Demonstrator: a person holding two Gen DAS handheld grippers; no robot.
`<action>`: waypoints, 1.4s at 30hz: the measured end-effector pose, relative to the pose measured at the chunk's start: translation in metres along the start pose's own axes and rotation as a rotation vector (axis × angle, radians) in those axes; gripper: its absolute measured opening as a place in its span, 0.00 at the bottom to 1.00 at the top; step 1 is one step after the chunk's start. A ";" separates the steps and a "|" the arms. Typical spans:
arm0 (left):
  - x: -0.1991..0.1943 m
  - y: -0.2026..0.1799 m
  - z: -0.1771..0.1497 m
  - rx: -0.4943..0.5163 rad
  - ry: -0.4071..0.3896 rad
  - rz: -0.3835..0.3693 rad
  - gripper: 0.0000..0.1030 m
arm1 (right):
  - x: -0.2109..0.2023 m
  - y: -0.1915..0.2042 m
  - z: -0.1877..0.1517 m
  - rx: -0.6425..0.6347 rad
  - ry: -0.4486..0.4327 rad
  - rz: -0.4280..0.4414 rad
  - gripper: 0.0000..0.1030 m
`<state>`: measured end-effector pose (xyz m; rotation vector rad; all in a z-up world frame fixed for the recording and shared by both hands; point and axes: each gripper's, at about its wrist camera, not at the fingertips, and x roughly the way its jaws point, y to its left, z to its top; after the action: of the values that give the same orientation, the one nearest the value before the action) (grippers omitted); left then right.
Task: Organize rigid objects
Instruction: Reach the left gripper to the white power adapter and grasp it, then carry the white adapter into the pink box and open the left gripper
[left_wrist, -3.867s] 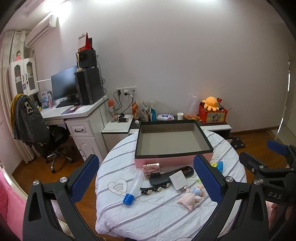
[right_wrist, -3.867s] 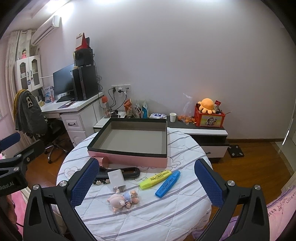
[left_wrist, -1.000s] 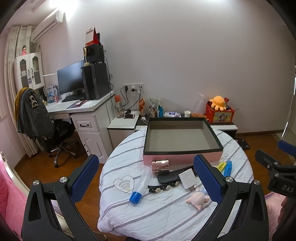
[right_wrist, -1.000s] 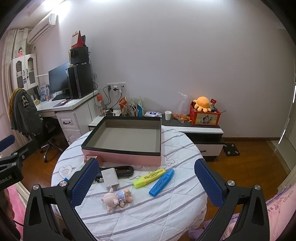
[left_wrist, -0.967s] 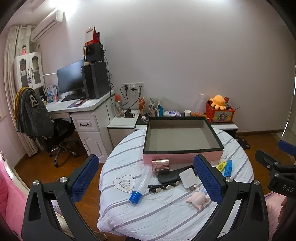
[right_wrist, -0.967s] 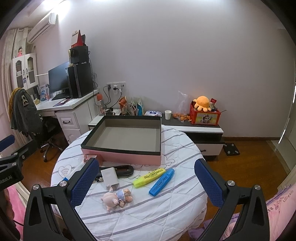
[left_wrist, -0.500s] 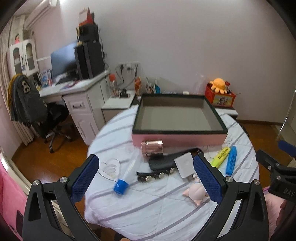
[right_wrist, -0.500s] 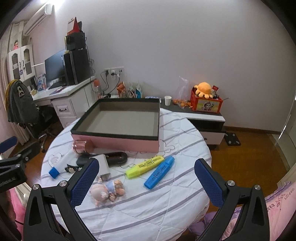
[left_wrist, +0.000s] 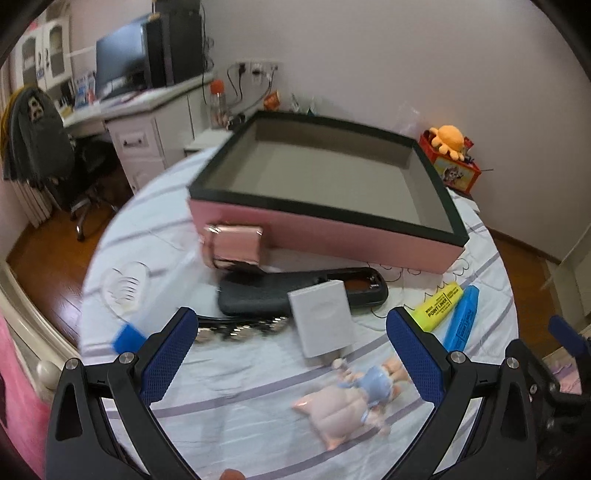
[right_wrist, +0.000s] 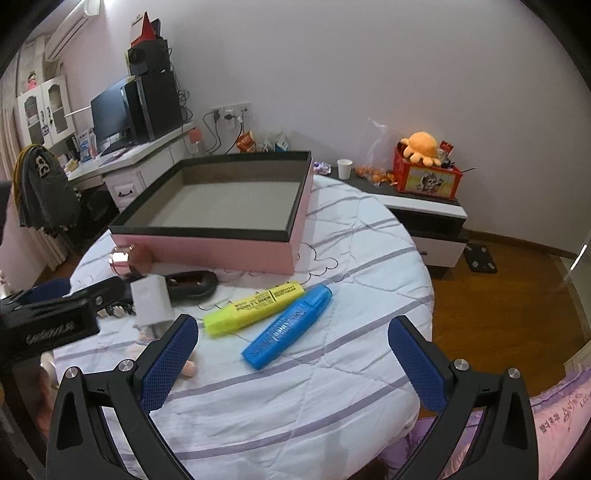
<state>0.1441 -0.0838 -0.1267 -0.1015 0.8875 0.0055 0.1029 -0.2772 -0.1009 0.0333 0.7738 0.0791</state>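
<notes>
An empty pink box (left_wrist: 369, 236) with a dark rim stands at the back of the round table (left_wrist: 236, 402); it also shows in the right wrist view (right_wrist: 229, 249). In front lie a shiny pink cylinder (left_wrist: 236, 245), a black case (left_wrist: 280, 291), a white block (left_wrist: 321, 321), a beaded clip (left_wrist: 240, 328), a pig doll (left_wrist: 351, 400), a yellow highlighter (right_wrist: 255, 306) and a blue highlighter (right_wrist: 288, 326). My left gripper (left_wrist: 291, 354) is open, low over the white block and doll. My right gripper (right_wrist: 293, 360) is open just before the blue highlighter.
A blue-capped tube (left_wrist: 127, 338) lies near the table's left edge. A desk with a monitor (right_wrist: 110, 114) and a chair (right_wrist: 44, 184) stand to the left. A low cabinet (right_wrist: 424, 206) with an orange plush box stands behind on the right.
Both grippers have moved forward and down toward the table; the objects look larger and closer. Both stay open. Nothing on the table has moved.
</notes>
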 end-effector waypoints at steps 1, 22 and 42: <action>0.007 -0.004 0.000 0.007 0.019 0.008 1.00 | 0.003 -0.002 0.000 -0.002 0.004 0.005 1.00; 0.042 -0.011 -0.006 0.097 0.098 -0.021 0.49 | 0.038 -0.016 -0.005 0.003 0.050 0.078 1.00; 0.031 0.002 -0.008 0.166 0.091 -0.089 0.41 | 0.020 -0.002 -0.006 -0.010 0.042 0.054 1.00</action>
<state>0.1571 -0.0836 -0.1557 0.0137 0.9702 -0.1567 0.1129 -0.2777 -0.1196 0.0428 0.8149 0.1354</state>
